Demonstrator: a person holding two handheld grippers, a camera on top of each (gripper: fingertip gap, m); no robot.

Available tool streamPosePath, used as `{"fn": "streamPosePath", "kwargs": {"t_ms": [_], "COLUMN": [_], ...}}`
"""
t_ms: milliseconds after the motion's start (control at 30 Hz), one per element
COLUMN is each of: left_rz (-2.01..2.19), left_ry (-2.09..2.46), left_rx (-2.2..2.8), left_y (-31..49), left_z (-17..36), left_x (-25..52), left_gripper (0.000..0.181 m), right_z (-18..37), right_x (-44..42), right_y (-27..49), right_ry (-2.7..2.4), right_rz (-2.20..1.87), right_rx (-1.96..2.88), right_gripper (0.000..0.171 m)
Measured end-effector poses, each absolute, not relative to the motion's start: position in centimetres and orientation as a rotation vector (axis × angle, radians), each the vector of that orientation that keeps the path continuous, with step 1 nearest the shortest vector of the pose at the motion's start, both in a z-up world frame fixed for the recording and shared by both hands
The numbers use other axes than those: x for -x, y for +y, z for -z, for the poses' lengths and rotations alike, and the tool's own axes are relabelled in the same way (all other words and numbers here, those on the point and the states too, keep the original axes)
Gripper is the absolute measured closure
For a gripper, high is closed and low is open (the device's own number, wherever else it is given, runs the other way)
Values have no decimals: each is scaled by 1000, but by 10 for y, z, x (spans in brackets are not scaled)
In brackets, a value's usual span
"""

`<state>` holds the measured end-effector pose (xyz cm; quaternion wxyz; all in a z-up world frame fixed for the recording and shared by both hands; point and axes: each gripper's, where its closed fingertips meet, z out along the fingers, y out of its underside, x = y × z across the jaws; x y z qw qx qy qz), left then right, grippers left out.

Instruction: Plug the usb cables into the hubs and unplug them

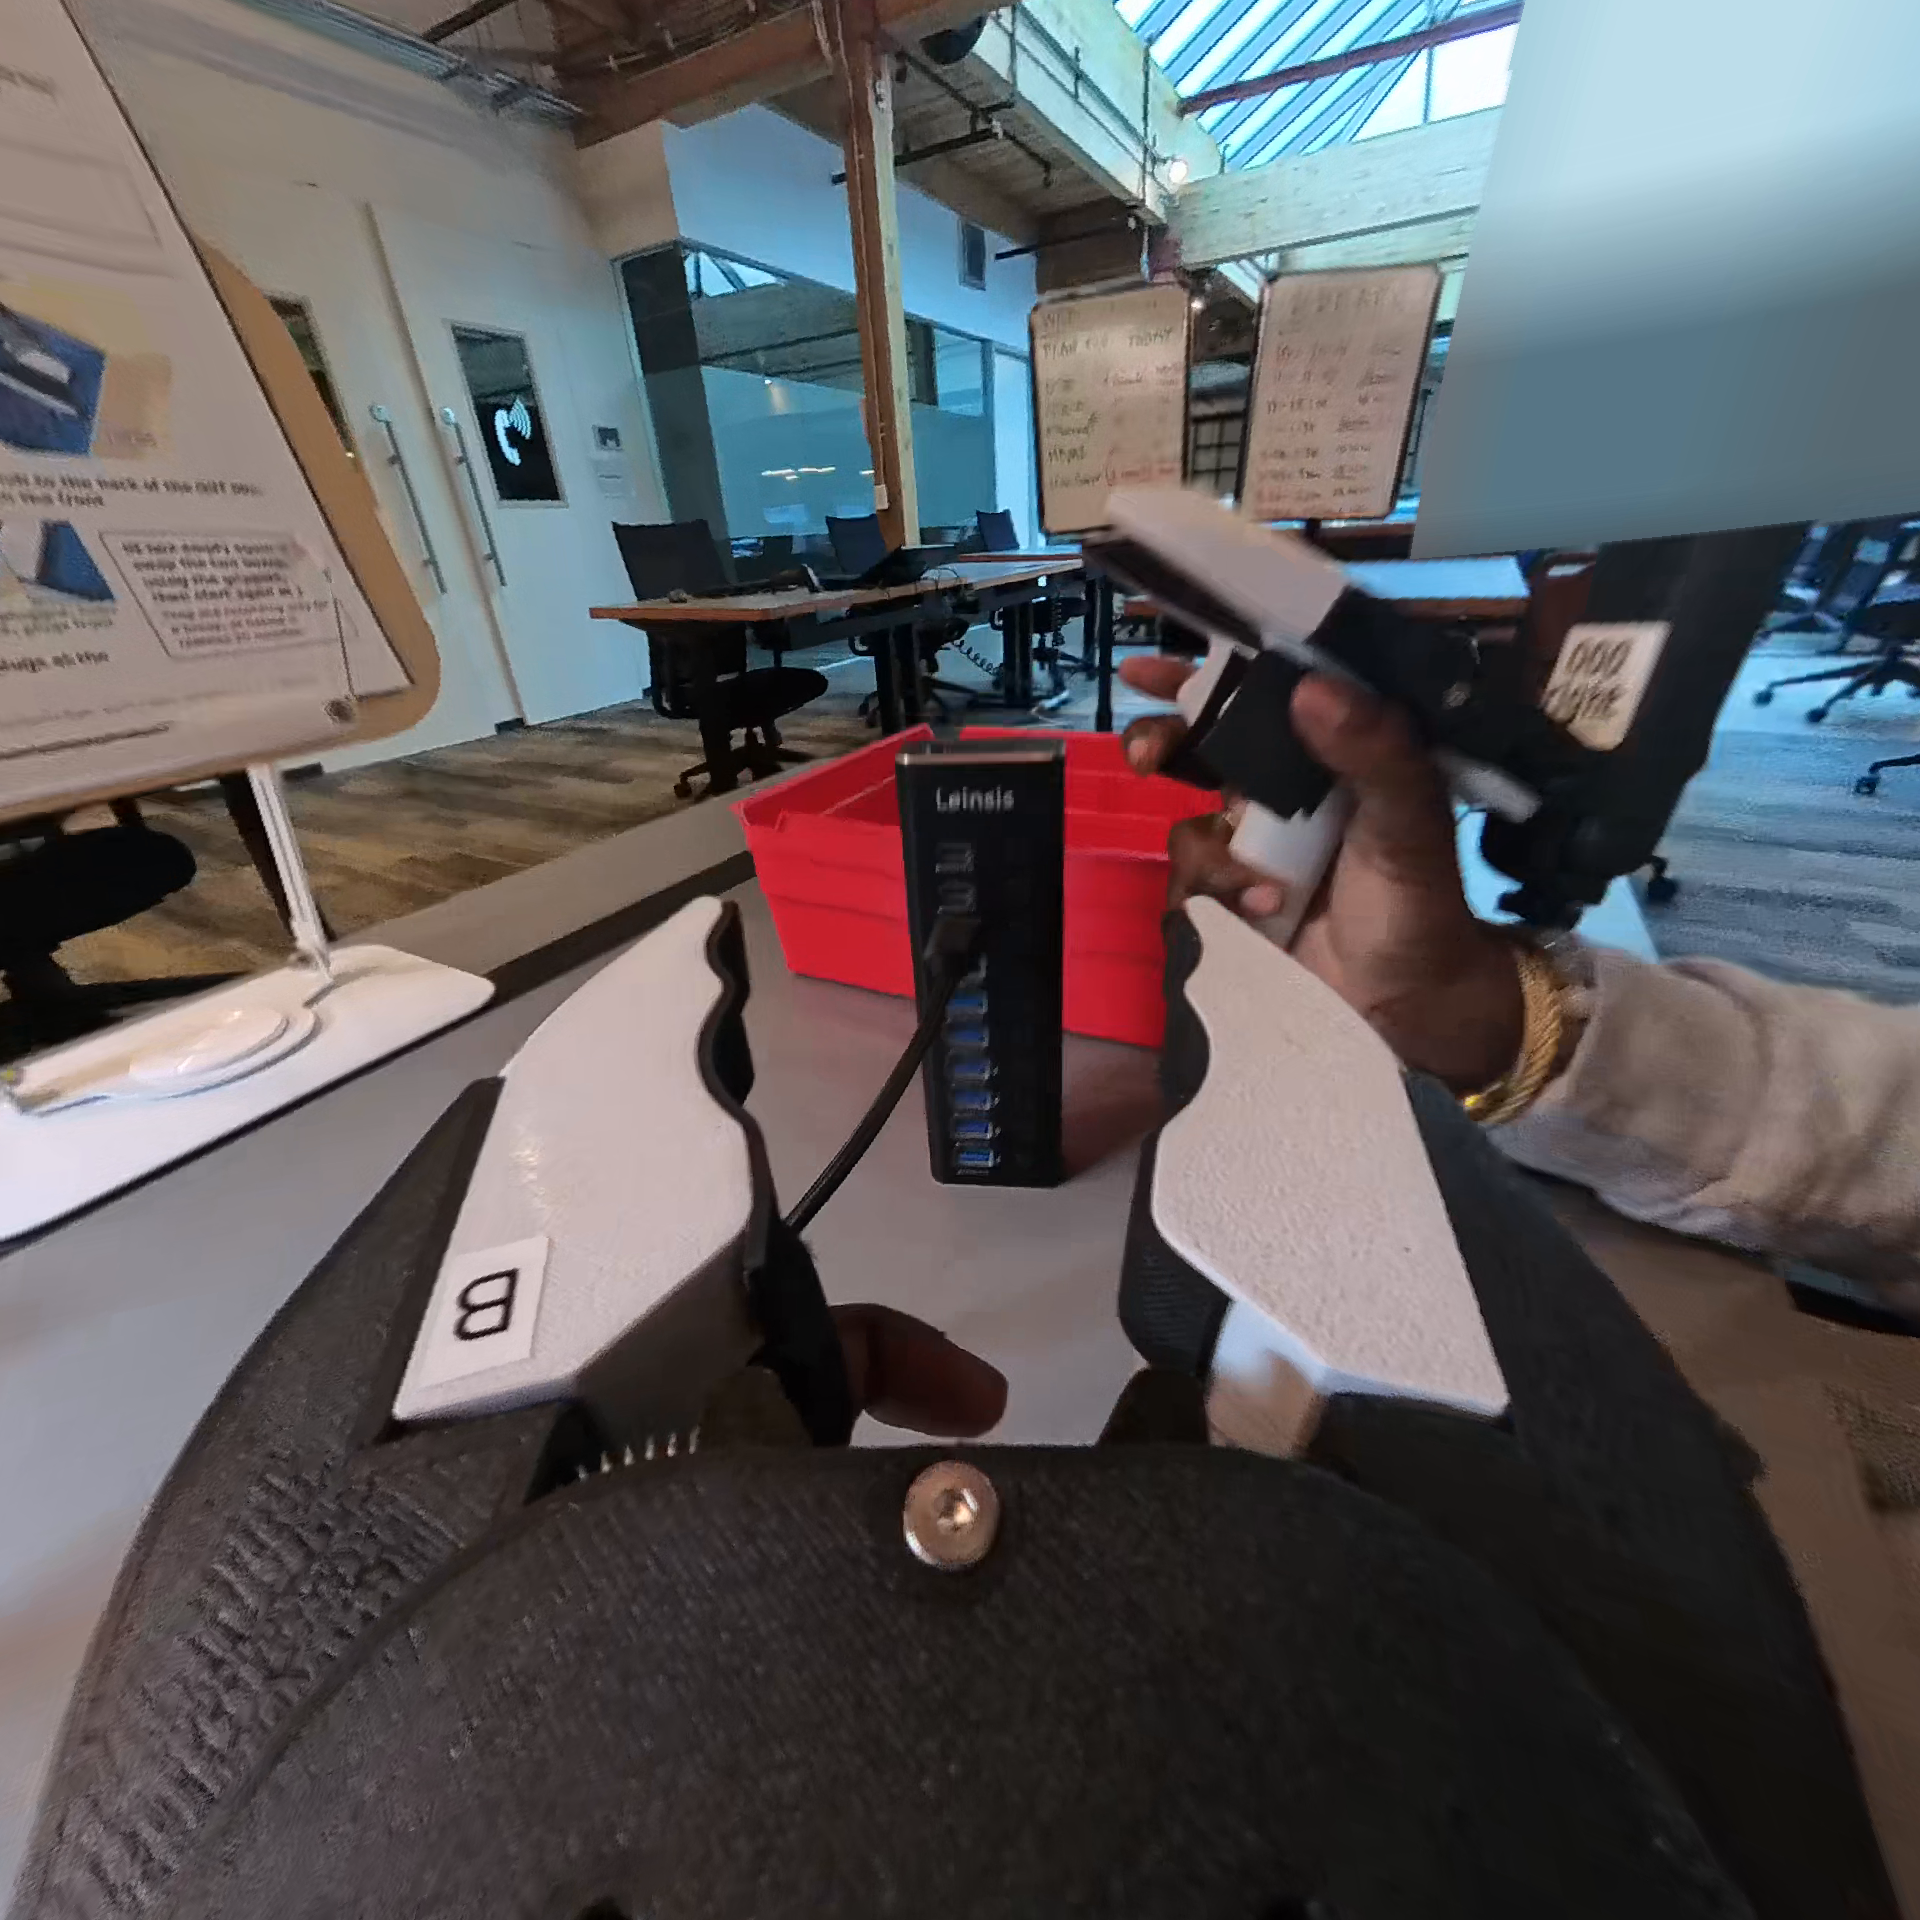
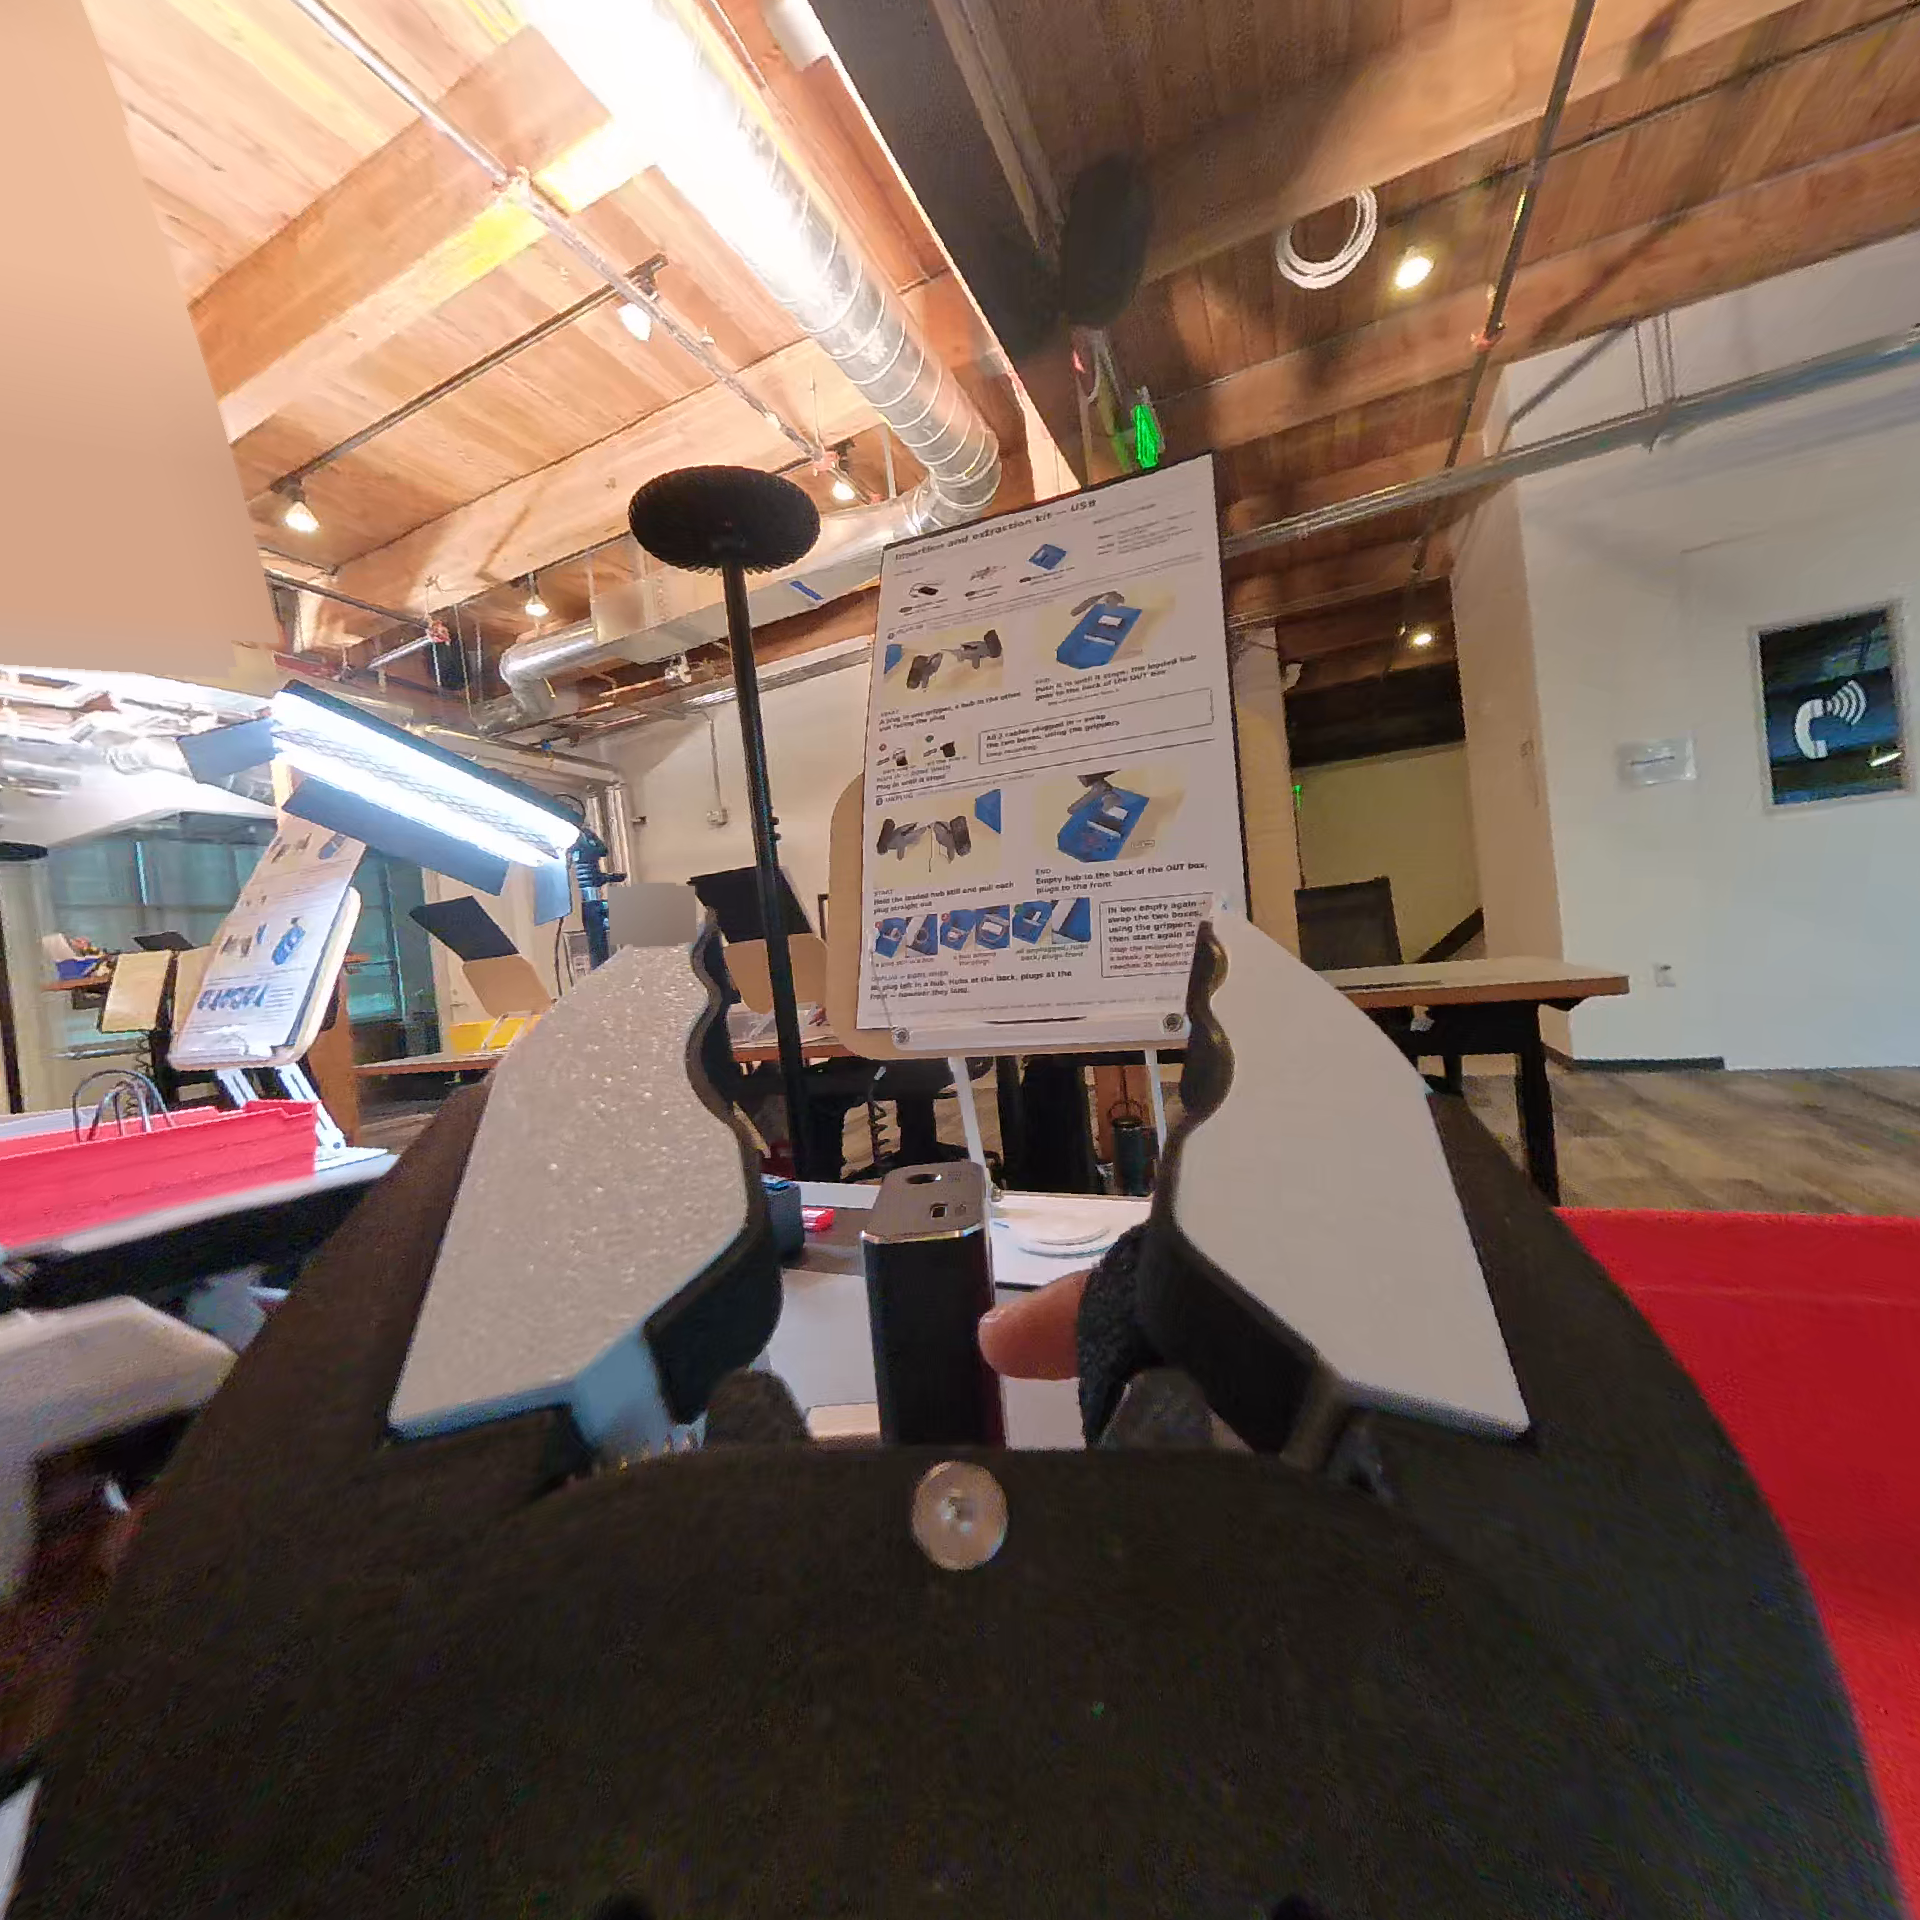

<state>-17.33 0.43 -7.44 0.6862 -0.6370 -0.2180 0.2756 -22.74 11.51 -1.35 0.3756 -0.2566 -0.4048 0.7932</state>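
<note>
A black USB hub (image 1: 987,987) stands upright on the grey table (image 1: 260,1247), its blue ports facing me. A black cable (image 1: 883,1091) is plugged into an upper port and runs down-left behind my left finger. My left gripper (image 1: 956,920) is open and empty, its fingers either side of the hub and short of it. My right gripper (image 2: 956,935) is open and empty, tilted upward. The hub (image 2: 930,1299) stands low between its fingers, apart from both. A hand (image 1: 1382,862) holds the right gripper at upper right in the left wrist view.
A red bin (image 1: 831,862) stands just behind the hub; red bin walls show at the right (image 2: 1766,1403) and left (image 2: 156,1164) of the right wrist view. An instruction board (image 1: 156,468) on a white stand base (image 1: 208,1039) is at left. A black pole (image 2: 758,831) rises beyond the hub.
</note>
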Motion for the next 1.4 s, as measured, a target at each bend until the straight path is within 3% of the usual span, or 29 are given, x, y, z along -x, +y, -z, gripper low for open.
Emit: {"fn": "streamPosePath", "kwargs": {"t_ms": [33, 200, 367, 467, 767, 967, 1133, 1267, 1400], "left_rz": [-632, -747, -838, -717, -346, -311, -235, -444, -737], "left_ry": [-502, -811, -1406, -1600, -1602, -1670, -1624, -1567, -1481], "left_rx": [1427, 1593, 1945, 2216, 2496, 2537, 2537, 2632, 2659], "left_y": [-1, -86, -236, -281, -298, -315, -304, -314, -314], "left_z": [65, 52, 114, 161, 222, 232, 237, 232, 190], "left_x": [167, 144, 123, 108, 129, 138, 134, 139, 140], "left_gripper": [108, 119, 128, 129, 139, 142, 166, 167, 167], "right_z": [14, 17, 18, 18, 22, 19, 17, 14, 15], "right_x": [228, 229, 226, 227, 231, 229, 225, 223, 225], "right_y": [116, 110, 102, 102, 100, 100, 98, 99, 99], "right_ry": [-1036, -1064, -1095, -1098, -1120, -1113, -1113, -1102, -1105], "right_rz": [-2036, -2031, -2033, -2022, -2028, -2034, -2039, -2021, -2024], "right_rx": [661, 662, 629, 620, 636, 619, 601, 579, 593], "right_gripper": [86, 90, 91, 92, 95, 98, 100, 101, 102]}}
